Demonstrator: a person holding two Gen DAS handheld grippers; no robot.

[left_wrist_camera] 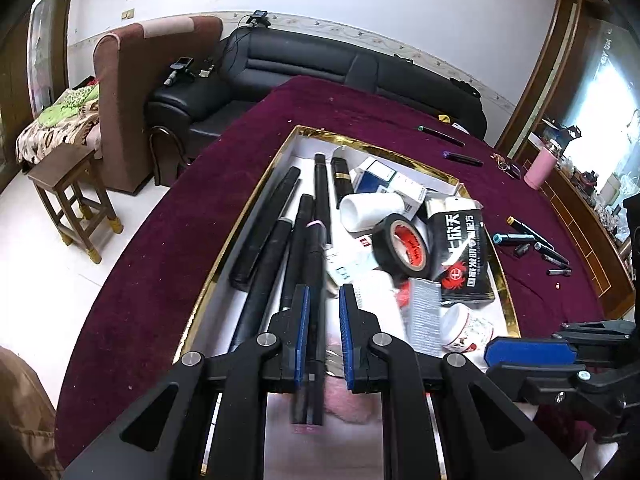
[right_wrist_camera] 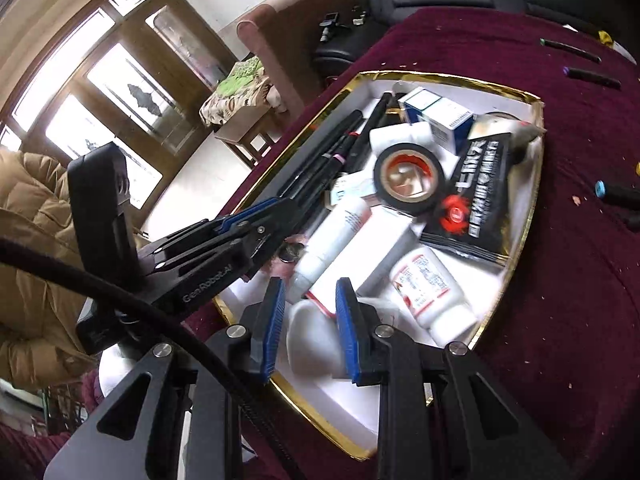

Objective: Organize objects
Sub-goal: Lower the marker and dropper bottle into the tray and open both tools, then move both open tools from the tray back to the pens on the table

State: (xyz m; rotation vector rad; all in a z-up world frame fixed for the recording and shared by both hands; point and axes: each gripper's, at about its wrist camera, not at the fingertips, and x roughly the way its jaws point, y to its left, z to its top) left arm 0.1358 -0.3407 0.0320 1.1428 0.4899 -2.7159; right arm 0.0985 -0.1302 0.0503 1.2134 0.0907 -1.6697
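— Left tool (left_wrist_camera: 323, 312): what's it doing?
— Jaws parted over the box (left_wrist_camera: 256, 200), with a black pen (left_wrist_camera: 314, 280) lying between them but not pinched.
— And the right tool (right_wrist_camera: 310, 320)?
— Also parted, low at the box's near end, a white bottle (right_wrist_camera: 316, 344) between its fingers, blurred; no clear grip.
— Where's the rest?
— Tape (left_wrist_camera: 402, 246), a black pouch (left_wrist_camera: 464, 260) and more pens lie in the box; several markers (left_wrist_camera: 520, 238) sit loose on the red desk (left_wrist_camera: 180, 240).
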